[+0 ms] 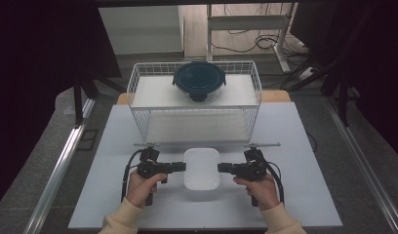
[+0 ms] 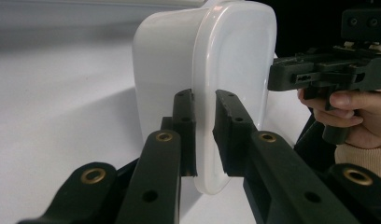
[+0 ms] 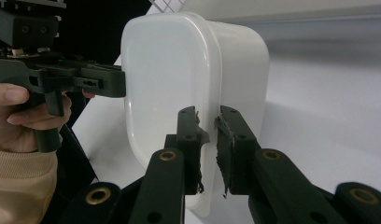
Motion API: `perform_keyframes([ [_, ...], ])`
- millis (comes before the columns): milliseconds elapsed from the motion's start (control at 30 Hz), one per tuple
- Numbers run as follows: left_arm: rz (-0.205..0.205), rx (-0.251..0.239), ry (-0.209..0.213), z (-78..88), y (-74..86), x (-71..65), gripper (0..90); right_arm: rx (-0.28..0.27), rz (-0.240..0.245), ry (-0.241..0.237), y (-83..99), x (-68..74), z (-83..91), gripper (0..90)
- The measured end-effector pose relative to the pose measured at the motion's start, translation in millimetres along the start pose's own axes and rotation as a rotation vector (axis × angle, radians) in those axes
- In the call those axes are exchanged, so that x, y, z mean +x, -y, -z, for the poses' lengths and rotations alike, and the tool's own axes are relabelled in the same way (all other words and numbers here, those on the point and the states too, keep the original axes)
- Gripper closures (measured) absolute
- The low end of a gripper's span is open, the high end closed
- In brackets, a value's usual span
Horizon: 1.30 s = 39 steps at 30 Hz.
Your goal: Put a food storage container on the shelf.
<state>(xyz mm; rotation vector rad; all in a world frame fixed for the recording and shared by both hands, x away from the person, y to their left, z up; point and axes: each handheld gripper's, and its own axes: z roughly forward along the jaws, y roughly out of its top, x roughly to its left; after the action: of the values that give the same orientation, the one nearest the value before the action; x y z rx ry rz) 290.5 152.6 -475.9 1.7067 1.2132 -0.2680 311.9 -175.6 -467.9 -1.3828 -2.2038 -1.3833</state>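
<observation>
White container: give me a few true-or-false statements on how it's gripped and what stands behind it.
1. The left gripper is clamped on the rim of the white container. True.
2. The right gripper hangs open, clear of the container. False: its jaws are pinched on the lid's rim at the opposite side, as the right gripper view shows.
3. The container's lid is off. False: a white lid covers it.
4. A round dark-lidded container sits on the top shelf of the wire rack. True.
5. The wire rack stands between the person and the white container. False: it stands beyond the container, farther from the person.
</observation>
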Motion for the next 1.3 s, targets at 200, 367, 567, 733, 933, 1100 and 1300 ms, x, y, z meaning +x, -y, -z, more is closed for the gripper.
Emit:
perform_keyframes([
  [200,-0.036,-0.025,0.008,10.2,-3.2,-10.2,79.5,-0.019,0.047,0.001,-3.7,11.6,8.0,78.9],
  [367,-0.063,-0.049,0.019,18.0,-5.3,-18.7,79.4,-0.046,0.085,-0.003,-7.1,22.7,18.2,78.9],
  [567,-0.077,-0.068,0.023,23.0,-6.7,-24.1,79.2,-0.064,0.125,0.004,-9.8,33.8,26.1,78.9],
  [733,-0.090,-0.075,0.021,25.7,-7.6,-27.3,79.2,-0.074,0.140,0.006,-10.9,37.2,28.3,78.9],
  [933,-0.101,-0.082,0.024,29.0,-10.0,-31.6,79.2,-0.082,0.157,0.005,-13.5,41.6,32.5,78.9],
  [1100,-0.121,-0.087,0.022,32.9,-16.4,-35.2,79.2,-0.089,0.173,0.010,-18.8,45.3,35.4,78.9],
  [1300,-0.134,-0.103,0.017,39.4,-26.4,-40.0,79.2,-0.096,0.195,0.012,-29.4,50.4,37.8,78.8],
])
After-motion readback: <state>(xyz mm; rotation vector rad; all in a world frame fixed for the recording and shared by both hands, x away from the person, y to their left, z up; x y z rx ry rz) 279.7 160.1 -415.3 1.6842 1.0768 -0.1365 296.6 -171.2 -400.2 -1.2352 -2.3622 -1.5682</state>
